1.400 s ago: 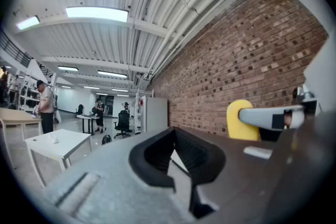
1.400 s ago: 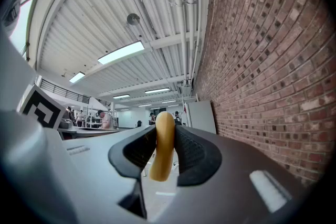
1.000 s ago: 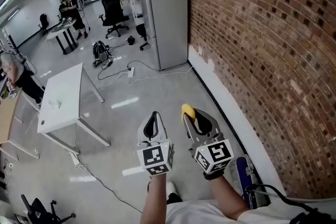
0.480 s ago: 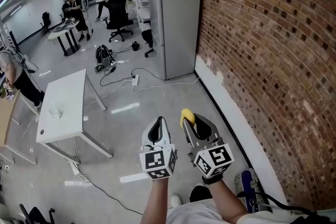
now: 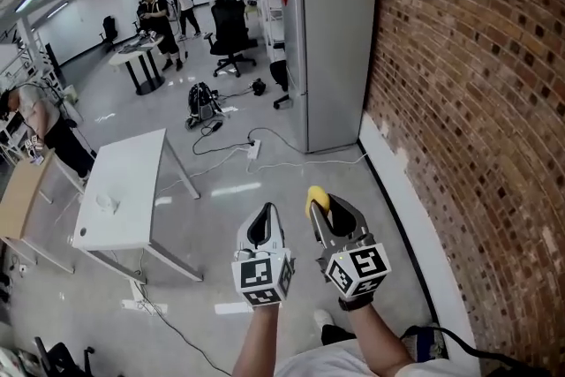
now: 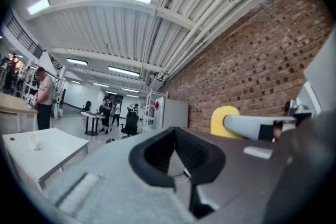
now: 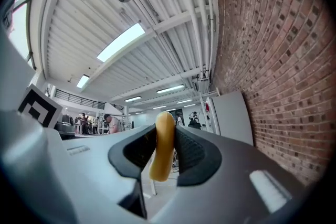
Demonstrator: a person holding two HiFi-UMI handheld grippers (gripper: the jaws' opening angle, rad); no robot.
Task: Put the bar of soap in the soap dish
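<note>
My right gripper (image 5: 320,209) is shut on a yellow bar of soap (image 5: 317,202), held on edge between its pads (image 7: 192,150) over the floor. The right gripper view shows the soap (image 7: 163,139) upright between the jaws. Beside it, my left gripper (image 5: 262,223) is shut with nothing in it, and its pads (image 6: 157,152) meet in the left gripper view, where the soap (image 6: 222,118) shows at the right. A small white dish-like object (image 5: 106,201) sits on a white table (image 5: 132,168) to the left, well apart from both grippers.
A brick wall (image 5: 477,101) runs along the right, with a grey cabinet (image 5: 331,57) against it ahead. Cables and a power strip (image 5: 252,150) lie on the floor. People, office chairs and another table (image 5: 141,53) stand at the far end.
Both grippers have travelled forward along the brick wall side by side. The cabinet and the white table have come nearer. The soap stays gripped.
</note>
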